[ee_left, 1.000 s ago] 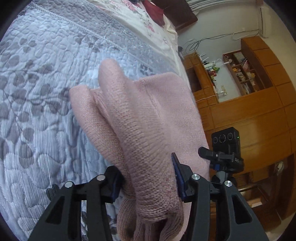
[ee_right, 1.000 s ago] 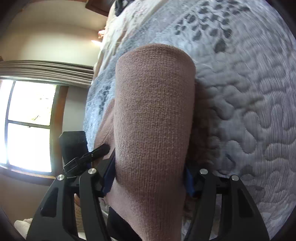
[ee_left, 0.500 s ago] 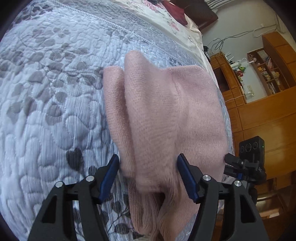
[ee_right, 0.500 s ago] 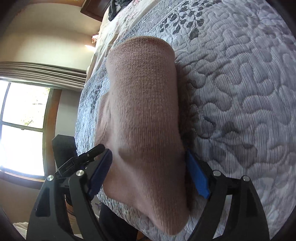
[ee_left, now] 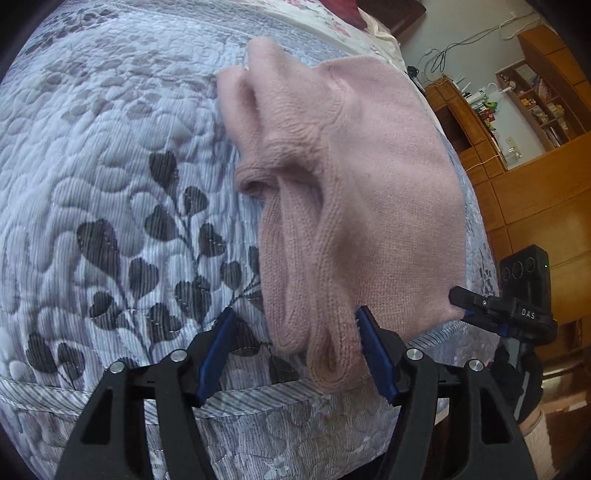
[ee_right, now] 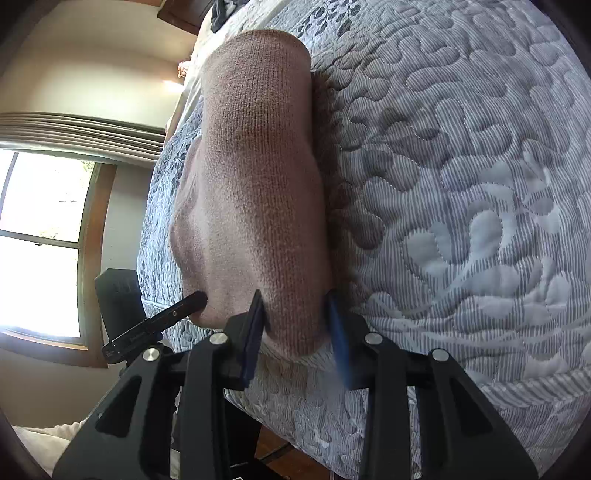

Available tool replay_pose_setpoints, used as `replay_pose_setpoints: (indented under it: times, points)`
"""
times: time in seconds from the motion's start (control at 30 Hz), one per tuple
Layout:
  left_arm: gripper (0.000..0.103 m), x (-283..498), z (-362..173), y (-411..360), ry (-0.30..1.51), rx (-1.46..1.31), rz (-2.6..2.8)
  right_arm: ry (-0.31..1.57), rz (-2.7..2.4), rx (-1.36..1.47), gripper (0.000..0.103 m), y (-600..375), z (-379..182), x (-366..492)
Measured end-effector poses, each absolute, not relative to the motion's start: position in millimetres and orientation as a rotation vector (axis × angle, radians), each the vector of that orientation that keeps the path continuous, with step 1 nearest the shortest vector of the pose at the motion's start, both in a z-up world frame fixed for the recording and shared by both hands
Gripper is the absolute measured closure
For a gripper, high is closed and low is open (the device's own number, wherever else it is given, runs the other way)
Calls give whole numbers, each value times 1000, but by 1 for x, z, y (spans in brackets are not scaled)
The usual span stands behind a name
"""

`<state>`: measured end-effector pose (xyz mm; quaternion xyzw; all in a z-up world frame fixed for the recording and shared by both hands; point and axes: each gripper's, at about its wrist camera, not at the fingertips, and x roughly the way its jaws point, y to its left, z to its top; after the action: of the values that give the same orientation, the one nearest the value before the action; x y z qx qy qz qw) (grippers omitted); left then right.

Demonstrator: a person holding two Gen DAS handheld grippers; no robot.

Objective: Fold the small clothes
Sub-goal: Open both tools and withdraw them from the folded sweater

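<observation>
pink knit sweater [ee_left: 373,192] (folded) on quilt [ee_left: 110,184]

Quilted bed [ee_left: 110,177], wooden cabinets [ee_left: 546,206], bright window [ee_right: 40,240]

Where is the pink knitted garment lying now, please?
In both wrist views the pink knitted garment lies folded on the grey leaf-patterned quilt, at the bed's near edge, its near end between each gripper's open jaws.

Place: a lived-in home bedroom.
Bed: a grey quilted bedspread [ee_left: 110,155] with a leaf print, floral bedding [ee_left: 317,14] beyond it.
Storage: wooden cabinets [ee_left: 535,192] and cluttered open shelves [ee_left: 539,107] along one wall.
Light: a wood-framed window [ee_right: 40,243] under gathered curtains [ee_right: 81,133].
</observation>
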<state>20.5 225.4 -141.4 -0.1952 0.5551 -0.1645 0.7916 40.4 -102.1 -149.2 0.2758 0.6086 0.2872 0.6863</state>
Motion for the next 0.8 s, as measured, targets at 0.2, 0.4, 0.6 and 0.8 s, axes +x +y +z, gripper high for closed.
replay_pose_setpoints:
  times: [0.2,0.4,0.6,0.8]
  points:
    - [35,17,-144,227,1184,-388,-364,1386,590,628,65,-102,-164,39]
    - [36,4,-130,220,1189,-373,-325,1355,532,523,57,-87,-140,30]
    - [28,-18,-102,218,1160,-304,-239,1274,389,263,14,-71,-95,4]
    - [23,-44,-83,218,1122,-254,-174,1266,269,156,12,-60,-82,-21]
